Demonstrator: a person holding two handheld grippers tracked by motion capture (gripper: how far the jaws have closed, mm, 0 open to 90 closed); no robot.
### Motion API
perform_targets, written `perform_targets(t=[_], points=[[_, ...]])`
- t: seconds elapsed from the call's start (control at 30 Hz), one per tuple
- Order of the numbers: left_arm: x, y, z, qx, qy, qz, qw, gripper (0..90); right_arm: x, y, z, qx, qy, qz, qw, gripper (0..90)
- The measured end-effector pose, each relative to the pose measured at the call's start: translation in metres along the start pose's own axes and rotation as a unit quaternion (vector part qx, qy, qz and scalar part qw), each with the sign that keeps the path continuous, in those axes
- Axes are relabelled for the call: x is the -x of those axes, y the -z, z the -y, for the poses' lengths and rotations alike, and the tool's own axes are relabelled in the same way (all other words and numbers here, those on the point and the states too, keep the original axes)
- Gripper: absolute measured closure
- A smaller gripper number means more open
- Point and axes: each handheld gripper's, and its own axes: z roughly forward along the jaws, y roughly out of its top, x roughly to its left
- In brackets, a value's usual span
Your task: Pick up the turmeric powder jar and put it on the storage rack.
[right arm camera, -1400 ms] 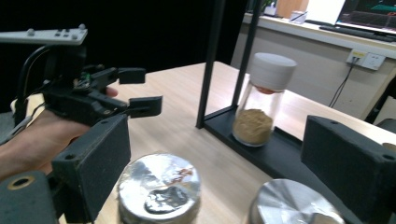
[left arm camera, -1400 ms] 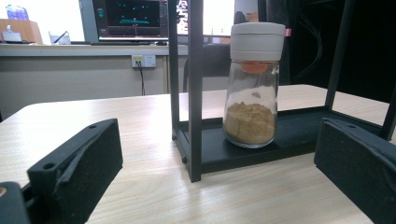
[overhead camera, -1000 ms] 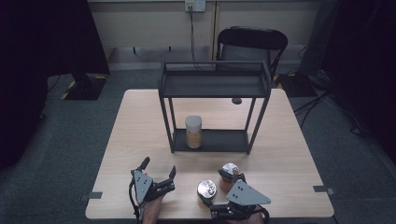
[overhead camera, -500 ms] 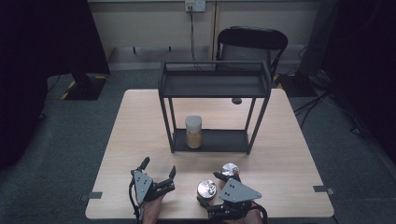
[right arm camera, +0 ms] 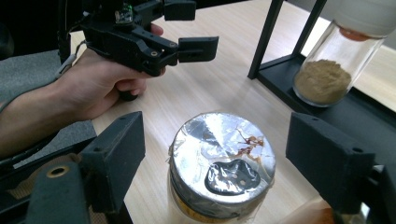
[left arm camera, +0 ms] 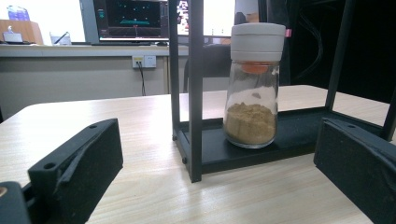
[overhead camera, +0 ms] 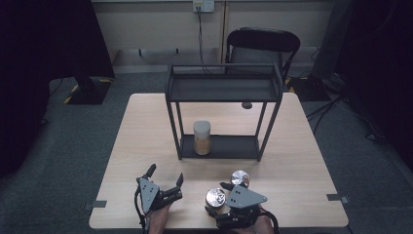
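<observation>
A jar with a crinkled foil top (right arm camera: 222, 163) (overhead camera: 215, 197) stands near the table's front edge. My right gripper (right arm camera: 217, 140) (overhead camera: 219, 194) is open around it. Its jaws have just been closing, and both pads still stand clear of the jar's sides. A second foil-topped jar (overhead camera: 239, 178) stands just behind and to the right. My left gripper (overhead camera: 166, 173) (left arm camera: 219, 177) (right arm camera: 191, 29) is open and holds nothing, low over the table at the front left. It faces a glass spice jar (left arm camera: 252, 93) (overhead camera: 202, 138) (right arm camera: 336, 70) with a white lid and tan powder, on the bottom shelf of a black rack (overhead camera: 224, 90) (left arm camera: 194, 93).
The black metal rack stands mid-table with thin legs (right arm camera: 275, 42) and a bare top shelf. A small dark thing (overhead camera: 247, 105) lies on the table behind it. A black chair (overhead camera: 263, 44) stands past the far edge. Bare wood (overhead camera: 141, 136) lies left of the rack.
My right gripper has crept slightly left toward the nearer foil-topped jar. The left gripper, both foil-topped jars and the spice jar have stayed put.
</observation>
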Motion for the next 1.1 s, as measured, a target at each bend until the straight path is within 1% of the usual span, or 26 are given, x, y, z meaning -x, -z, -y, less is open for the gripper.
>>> perform_targets(t=[0.27,0.57,0.7,0.8,0.87,1.03,1.1], points=[[0.0,0.0,0.0,-0.001,0.0,-0.001,1.0,0.7,0.001,-0.005,-0.007,-0.022,0.002,-0.006,0.9997,21.1],[0.0,0.0,0.0,0.0,0.001,-0.001,1.0,0.7,0.002,-0.011,-0.013,-0.044,-0.001,-0.006,0.999,20.9],[0.0,0.0,0.0,0.0,0.0,0.0,1.0,0.7,0.003,-0.014,-0.018,-0.065,-0.005,-0.002,0.9979,20.9],[0.0,0.0,0.0,0.0,0.0,-0.001,1.0,0.7,0.005,-0.017,-0.02,-0.076,-0.007,-0.006,0.9971,21.9],[0.0,0.0,0.0,0.0,0.0,-0.001,1.0,0.7,0.006,-0.018,-0.021,-0.08,-0.008,-0.01,0.9967,24.3],[0.0,0.0,0.0,0.0,0.0,0.0,1.0,0.7,0.005,-0.021,-0.024,-0.09,-0.004,-0.008,0.9959,25.7],[0.0,0.0,0.0,0.0,0.0,0.0,1.0,0.7,0.005,-0.021,-0.024,-0.088,-0.004,-0.008,0.9961,27.2]])
